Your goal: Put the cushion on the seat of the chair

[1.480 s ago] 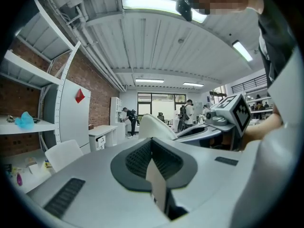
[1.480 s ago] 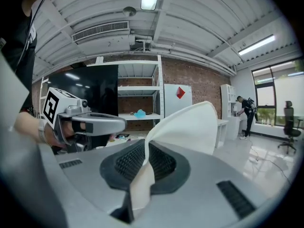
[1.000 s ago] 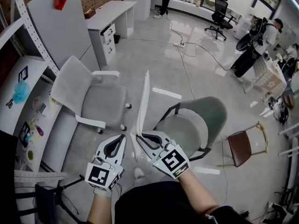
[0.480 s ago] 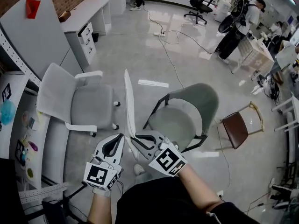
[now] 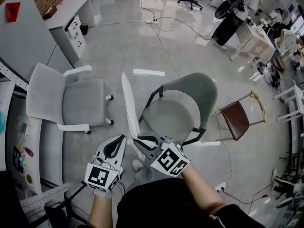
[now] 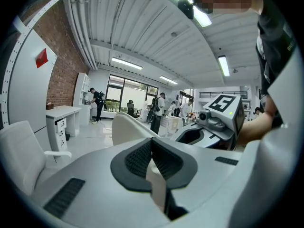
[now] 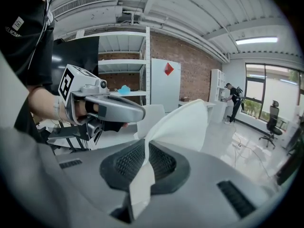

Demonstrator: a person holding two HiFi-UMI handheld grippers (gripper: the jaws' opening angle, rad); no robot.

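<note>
A thin white cushion (image 5: 126, 103) stands on edge just left of the grey-green chair (image 5: 167, 114), its top above the seat's left rim. My left gripper (image 5: 123, 139) is shut on the cushion's lower edge, and a strip of cushion (image 6: 155, 178) shows between its jaws. My right gripper (image 5: 138, 141) is shut on the same lower edge from the other side, with the cushion (image 7: 183, 122) fanning up out of its jaws. Each gripper sees the other: the right gripper (image 6: 210, 126) and the left gripper (image 7: 110, 109) are close together.
A white office chair (image 5: 78, 102) stands to the left and a small brown chair (image 5: 237, 119) to the right. A white desk (image 5: 71, 7) and cables (image 5: 160, 44) lie farther back. People stand at the far end of the room. White shelving (image 5: 12, 141) lines the left edge.
Both grippers have sunk a little with the cushion still held between them. The head view has swung, so the grey-green chair now sits nearer the middle of the picture.
</note>
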